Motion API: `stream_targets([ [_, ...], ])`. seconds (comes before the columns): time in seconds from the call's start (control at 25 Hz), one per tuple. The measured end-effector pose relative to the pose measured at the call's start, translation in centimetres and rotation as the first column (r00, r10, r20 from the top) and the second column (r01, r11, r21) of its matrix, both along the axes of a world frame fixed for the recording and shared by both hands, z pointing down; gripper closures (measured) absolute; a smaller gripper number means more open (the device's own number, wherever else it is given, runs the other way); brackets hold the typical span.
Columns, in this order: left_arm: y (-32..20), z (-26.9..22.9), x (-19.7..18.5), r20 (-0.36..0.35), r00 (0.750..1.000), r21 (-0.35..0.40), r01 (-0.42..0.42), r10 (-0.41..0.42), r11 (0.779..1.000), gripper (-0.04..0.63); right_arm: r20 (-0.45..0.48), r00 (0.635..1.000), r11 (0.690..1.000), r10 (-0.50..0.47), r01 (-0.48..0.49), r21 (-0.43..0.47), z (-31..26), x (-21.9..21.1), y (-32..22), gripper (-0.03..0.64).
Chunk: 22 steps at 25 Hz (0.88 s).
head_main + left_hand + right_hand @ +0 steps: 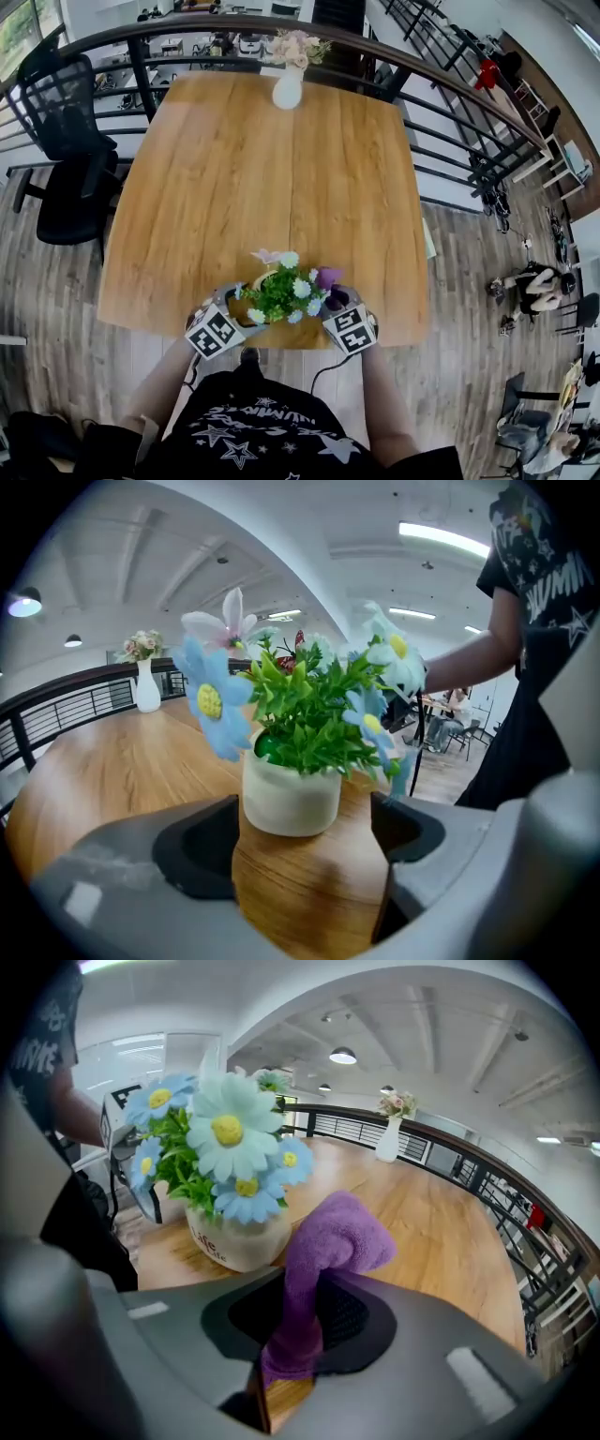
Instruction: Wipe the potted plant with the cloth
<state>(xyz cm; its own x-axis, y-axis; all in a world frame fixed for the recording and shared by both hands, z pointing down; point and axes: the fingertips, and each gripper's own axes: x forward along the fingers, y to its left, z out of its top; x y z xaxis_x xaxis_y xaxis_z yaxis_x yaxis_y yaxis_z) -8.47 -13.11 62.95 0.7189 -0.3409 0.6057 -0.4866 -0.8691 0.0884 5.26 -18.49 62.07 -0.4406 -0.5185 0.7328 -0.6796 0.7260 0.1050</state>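
**Left gripper** (302, 841): the jaws stood wide apart and held nothing. Bare tabletop showed between the dark pads. The white pot (291, 799) sat just past their tips, centred in the gap, with neither pad pressing on it.

**Right gripper** (314, 1309): the jaws were closed on the purple cloth (342, 1232). A pinched strip ran down between the pads and a rounded bunch rose above the tips. The bunch lay close beside the pot; whether it touched could not be judged.

**Potted plant** (284, 292): it stood upright near the table's near edge, between the two grippers. It had green leaves with pale blue, white and pink flowers, and dark lettering on the pot.

**Table** (281, 169): light wood grain with rounded corners.

**White vase** (288, 89): it held pale flowers at the table's far edge, well apart from the plant.

**Railing** (441, 84): dark and curved, it ran behind the table's far side.

**Office chair** (66, 159): black, to the left of the table by the railing.

**Person**: a bare forearm (164, 380) led to each gripper. A dark star-printed shirt showed at the bottom of the head view.

**Floor** (56, 300): wood planks.
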Motion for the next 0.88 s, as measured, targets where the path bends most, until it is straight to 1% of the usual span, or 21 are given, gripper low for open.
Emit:
stream_targets([
  [0.16,-0.8,0.0,1.1,-0.016,1.0,0.027,-0.025,0.026,0.999,0.149,-0.029,0.995,0.994,-0.1,0.101,0.044,0.5,-0.9,-0.1,0.529],
  [0.28,-1.4,0.0,1.4,-0.016,0.999,0.045,-0.033,0.034,0.998,0.155,-0.058,0.984,0.984,-0.166,0.169,0.06,0.8,-2.0,0.3,0.529],
  [0.32,-1.5,0.0,1.4,-0.015,0.999,0.048,-0.029,0.03,0.998,0.175,-0.075,0.98,0.98,-0.184,0.189,0.063,0.9,-2.2,0.4,0.529],
  [0.36,-1.7,-0.1,1.4,-0.014,1.0,0.05,-0.023,0.024,0.998,0.215,-0.093,0.975,0.976,-0.199,0.206,0.067,1.0,-2.4,0.5,0.529],
  [0.4,-1.8,-0.1,1.4,-0.015,1.0,0.051,-0.017,0.018,0.999,0.229,-0.11,0.971,0.973,-0.211,0.219,0.071,1.1,-2.6,0.5,0.531],
  [0.56,-2.1,-0.7,1.6,-0.01,1.0,0.07,-0.008,0.008,0.998,0.229,-0.129,0.962,0.966,-0.239,0.249,0.072,1.3,-2.6,0.7,0.532],
  [0.72,-1.7,0.2,1.5,0.016,1.0,0.045,0.025,-0.025,0.999,0.23,-0.099,0.965,0.965,-0.244,0.252,0.075,1.6,-2.7,1.3,0.534],
  [0.88,-1.8,-0.5,1.8,0.036,0.998,0.051,0.055,-0.057,0.997,0.23,-0.078,0.965,0.966,-0.249,0.253,0.058,1.5,-2.7,2.2,0.532],
])
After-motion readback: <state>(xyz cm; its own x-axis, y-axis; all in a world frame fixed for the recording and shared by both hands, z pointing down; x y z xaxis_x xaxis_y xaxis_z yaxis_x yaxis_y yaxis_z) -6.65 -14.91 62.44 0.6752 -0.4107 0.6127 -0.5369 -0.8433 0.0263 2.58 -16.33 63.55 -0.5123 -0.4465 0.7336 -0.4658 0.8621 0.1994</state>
